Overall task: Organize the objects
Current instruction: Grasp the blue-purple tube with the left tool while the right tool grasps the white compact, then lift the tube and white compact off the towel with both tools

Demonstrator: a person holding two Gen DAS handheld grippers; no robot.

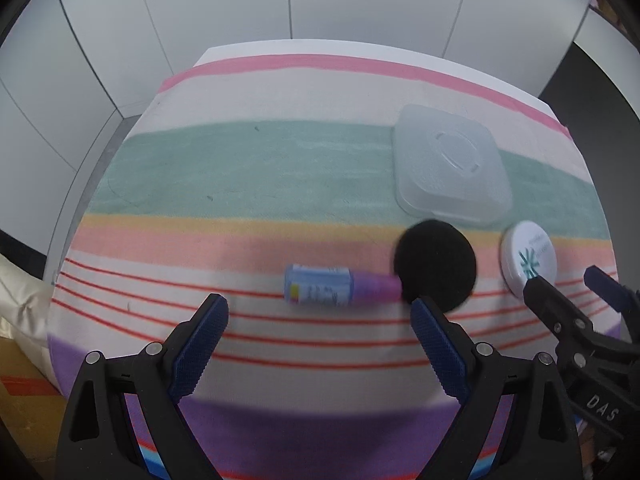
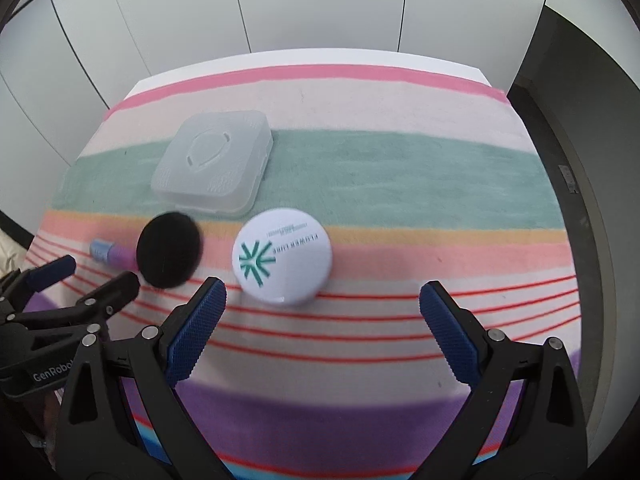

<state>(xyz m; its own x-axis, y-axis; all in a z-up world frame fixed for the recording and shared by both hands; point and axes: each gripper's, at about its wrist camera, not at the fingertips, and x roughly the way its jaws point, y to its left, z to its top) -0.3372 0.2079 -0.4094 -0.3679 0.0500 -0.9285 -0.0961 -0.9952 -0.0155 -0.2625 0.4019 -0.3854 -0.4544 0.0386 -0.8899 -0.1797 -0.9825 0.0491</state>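
On the striped cloth (image 2: 400,176), the white compact (image 2: 282,256) sat at 12 o'clock of the right gripper (image 2: 322,300), puff (image 2: 168,250) and bottle (image 1: 340,285) ahead of the left gripper (image 1: 320,314). Both grippers gaped wide, nothing held. Clear box (image 2: 214,162) lay beyond.

left of the black puff (image 1: 435,266) a small bottle (image 1: 340,290) lay touching it; right, a white compact (image 1: 528,258); behind, a clear box (image 1: 450,168); striped cloth (image 1: 240,168) elsewhere lay bare.

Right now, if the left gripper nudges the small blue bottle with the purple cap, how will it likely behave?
The small blue bottle lies on its side on the striped cloth, so it would probably roll. It looks small and light. Its cap touches or slips under the black round pad, which may shift too.
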